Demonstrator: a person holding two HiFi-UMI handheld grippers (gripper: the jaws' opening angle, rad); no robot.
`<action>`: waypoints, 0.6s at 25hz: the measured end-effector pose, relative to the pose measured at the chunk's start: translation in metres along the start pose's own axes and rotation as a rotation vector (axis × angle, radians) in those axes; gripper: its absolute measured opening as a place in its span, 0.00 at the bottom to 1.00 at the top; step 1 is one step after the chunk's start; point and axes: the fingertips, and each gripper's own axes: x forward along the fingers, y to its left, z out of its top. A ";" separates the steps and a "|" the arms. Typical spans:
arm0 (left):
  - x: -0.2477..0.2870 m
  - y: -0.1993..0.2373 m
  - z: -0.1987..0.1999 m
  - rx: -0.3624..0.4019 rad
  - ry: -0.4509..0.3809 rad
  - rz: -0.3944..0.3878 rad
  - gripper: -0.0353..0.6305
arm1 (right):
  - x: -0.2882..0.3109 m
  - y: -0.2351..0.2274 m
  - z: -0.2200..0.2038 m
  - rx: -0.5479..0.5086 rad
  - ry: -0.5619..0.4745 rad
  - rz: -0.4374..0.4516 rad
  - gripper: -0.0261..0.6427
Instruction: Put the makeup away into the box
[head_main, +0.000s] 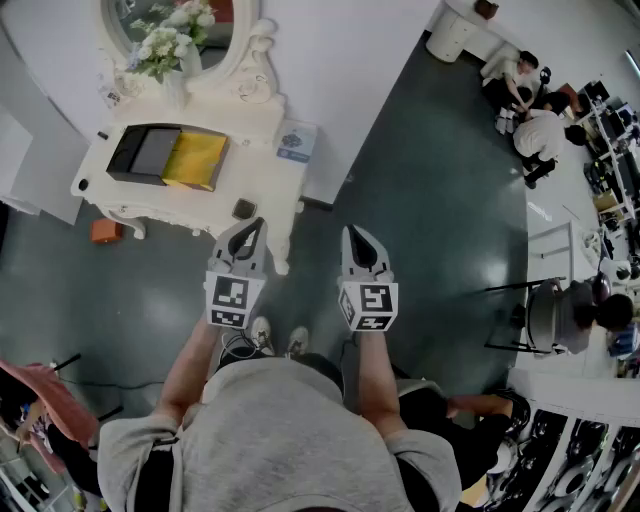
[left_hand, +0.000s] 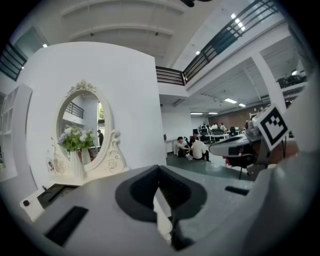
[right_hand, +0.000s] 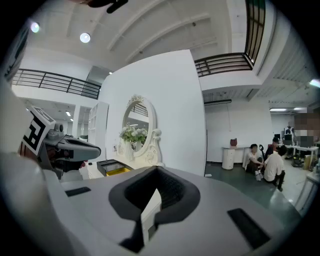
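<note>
Both grippers are closed on nothing: the left gripper (head_main: 256, 226) and the right gripper (head_main: 352, 233) each show their jaws pressed together, tips pointing towards the white dressing-table worktop (head_main: 250, 125) ahead. Against the wall, an oval mirror (head_main: 252, 48) rises from the back of the worktop, with a bunch of pale flowers (head_main: 175, 30) before it. The box (head_main: 168, 156) lies open on the worktop's left part, a black half and a yellow half side by side, probably laid flat so that things can be dropped straight in. A blue-and-white packet (head_main: 297, 140) rests at the right end, and a small dark item (head_main: 244, 209), possibly a piece of makeup, sits at the front edge just beyond the left gripper's tips; nothing is visibly in the box yet. The person stands on the floor short of the worktop, both forearms held out side by side, grippers close to level and near each other, a ready stance with the task not yet begun.
</note>
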 end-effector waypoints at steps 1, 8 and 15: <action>0.000 0.003 -0.001 -0.001 0.000 -0.003 0.06 | 0.002 0.002 0.001 0.000 0.000 -0.004 0.06; 0.001 0.023 -0.004 0.000 -0.014 -0.039 0.06 | 0.012 0.017 -0.001 0.009 0.031 -0.059 0.06; 0.010 0.038 -0.014 -0.002 -0.029 -0.084 0.06 | 0.023 0.025 -0.010 0.031 0.048 -0.108 0.06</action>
